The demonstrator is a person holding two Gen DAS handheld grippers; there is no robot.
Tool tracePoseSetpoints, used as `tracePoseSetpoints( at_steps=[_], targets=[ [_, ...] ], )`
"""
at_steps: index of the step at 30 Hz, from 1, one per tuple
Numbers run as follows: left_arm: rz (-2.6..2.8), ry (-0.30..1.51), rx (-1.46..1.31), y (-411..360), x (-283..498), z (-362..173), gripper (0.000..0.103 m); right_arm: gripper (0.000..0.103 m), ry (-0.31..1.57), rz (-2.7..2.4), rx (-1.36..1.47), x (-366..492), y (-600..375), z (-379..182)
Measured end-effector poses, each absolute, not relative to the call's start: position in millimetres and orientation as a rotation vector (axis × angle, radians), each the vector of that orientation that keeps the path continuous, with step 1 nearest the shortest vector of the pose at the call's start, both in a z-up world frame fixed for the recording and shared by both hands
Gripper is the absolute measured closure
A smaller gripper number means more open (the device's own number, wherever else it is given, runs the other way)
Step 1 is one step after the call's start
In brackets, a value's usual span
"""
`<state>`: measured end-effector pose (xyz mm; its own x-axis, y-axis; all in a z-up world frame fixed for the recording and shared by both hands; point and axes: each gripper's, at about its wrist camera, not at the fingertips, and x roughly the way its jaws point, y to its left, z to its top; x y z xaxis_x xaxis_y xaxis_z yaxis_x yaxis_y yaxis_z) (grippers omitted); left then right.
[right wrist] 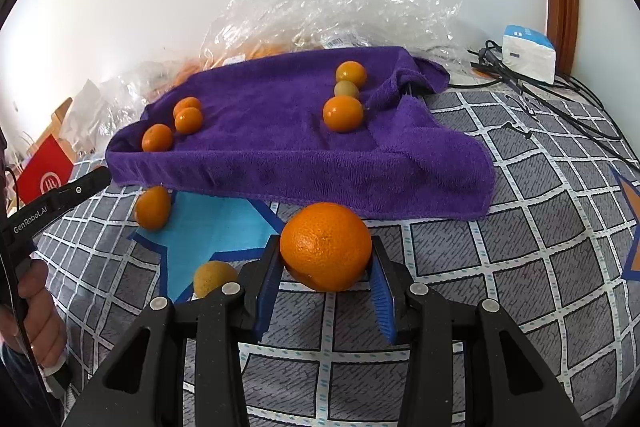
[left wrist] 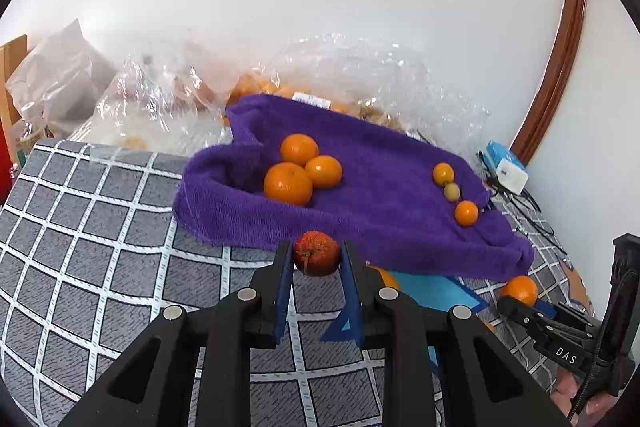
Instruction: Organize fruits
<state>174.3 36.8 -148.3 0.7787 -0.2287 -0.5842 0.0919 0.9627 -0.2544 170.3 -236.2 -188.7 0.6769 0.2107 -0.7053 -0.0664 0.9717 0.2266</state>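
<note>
Left wrist view: your left gripper (left wrist: pixel 316 257) is closed on a small red fruit (left wrist: pixel 316 253), both pads pressed against its sides, the fruit held clear of the checked bedcover (left wrist: pixel 100 227). The purple towel (left wrist: pixel 380 219) lies directly ahead of the fingertips and slightly higher in frame; on it, a cluster of three oranges (left wrist: pixel 298 169) sits ahead and a little left, and a row of three small fruits (left wrist: pixel 454 193) ahead and to the right.

Right wrist view: your right gripper (right wrist: pixel 326 255) is part-way closed around a large orange (right wrist: pixel 326 247), which fills the span between the pads; whether it is lifted or resting on the bedcover cannot be told. The towel's near edge lies just beyond this orange. Two fruits remain off the towel to the left: one orange (right wrist: pixel 153 207) at the towel's edge, on a blue star pattern (right wrist: pixel 208 227), and a yellowish fruit (right wrist: pixel 214 277) beside the gripper's left finger.

Judgement: both loads travel forward onto the towel. The red fruit matches neither group; the bare towel between them lies straight ahead of your left gripper. The large orange belongs with the left cluster, which is nearer your left hand.
</note>
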Motion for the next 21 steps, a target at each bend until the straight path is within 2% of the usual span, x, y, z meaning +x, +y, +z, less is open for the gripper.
tracePoseSetpoints(
  at_steps=[12,21],
  targets=[
    [-0.174,0.605,-0.271,48.1,169.8,-137.2,0.080,0.062,0.813,0.128,0.193,170.7,-239.1,-183.7],
    [-0.188,0.582,-0.296,51.6,164.9,-131.0,0.080,0.062,0.776,0.106,0.183,160.1,-244.8,-159.8]
  ],
)
